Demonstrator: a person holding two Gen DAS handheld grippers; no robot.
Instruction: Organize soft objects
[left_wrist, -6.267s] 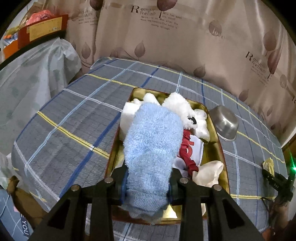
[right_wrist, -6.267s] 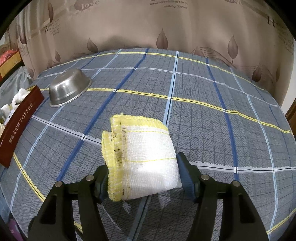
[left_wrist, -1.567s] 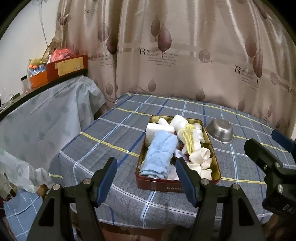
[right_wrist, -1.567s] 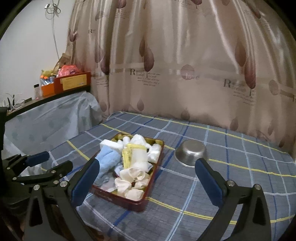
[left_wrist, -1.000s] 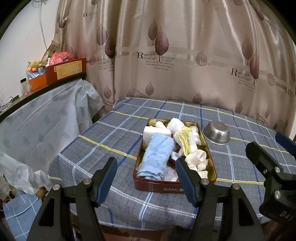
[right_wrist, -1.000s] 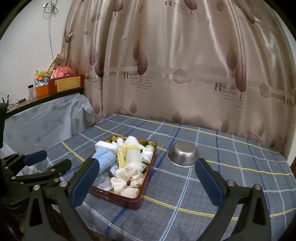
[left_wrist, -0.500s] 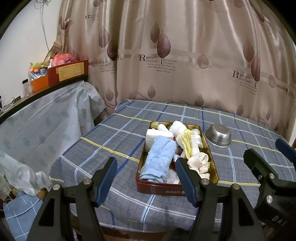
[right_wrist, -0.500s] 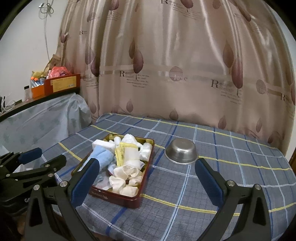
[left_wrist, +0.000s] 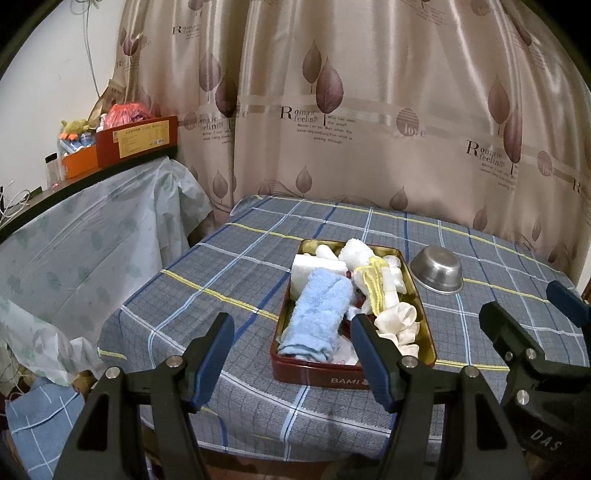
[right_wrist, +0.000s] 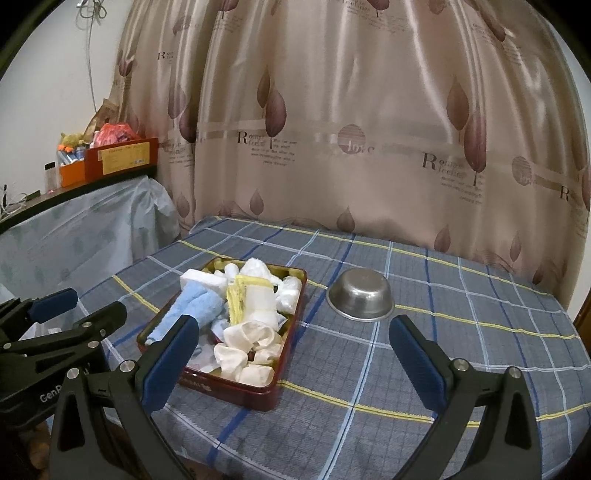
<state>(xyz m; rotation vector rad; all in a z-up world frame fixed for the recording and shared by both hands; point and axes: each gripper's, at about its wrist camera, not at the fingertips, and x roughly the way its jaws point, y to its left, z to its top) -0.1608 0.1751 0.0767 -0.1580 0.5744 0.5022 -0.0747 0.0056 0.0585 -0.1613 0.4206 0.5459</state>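
A red tin box (left_wrist: 321, 374) (right_wrist: 236, 389) stands on the plaid-covered table and holds soft things: a rolled blue towel (left_wrist: 317, 314) (right_wrist: 192, 306), a yellow-edged white cloth (left_wrist: 375, 282) (right_wrist: 251, 295), a white sponge block (left_wrist: 314, 264), and cream socks (left_wrist: 399, 325) (right_wrist: 247, 350). My left gripper (left_wrist: 291, 350) is open and empty, held back from the table's near edge. My right gripper (right_wrist: 295, 354) is open and empty, wide apart, also back from the table. Each gripper shows in the other's view, the right (left_wrist: 535, 332) and the left (right_wrist: 74, 314).
A steel bowl (left_wrist: 436, 274) (right_wrist: 360, 293) lies upside down on the table right of the tin. A leaf-print curtain (left_wrist: 369, 110) hangs behind. A plastic-covered counter (left_wrist: 92, 236) with boxes (left_wrist: 136, 138) stands at the left.
Since 6.3 s ago both grippers let go of the blue towel and the yellow-edged cloth, which now lie in the tin. Both have pulled back from the table; lately only slight drift.
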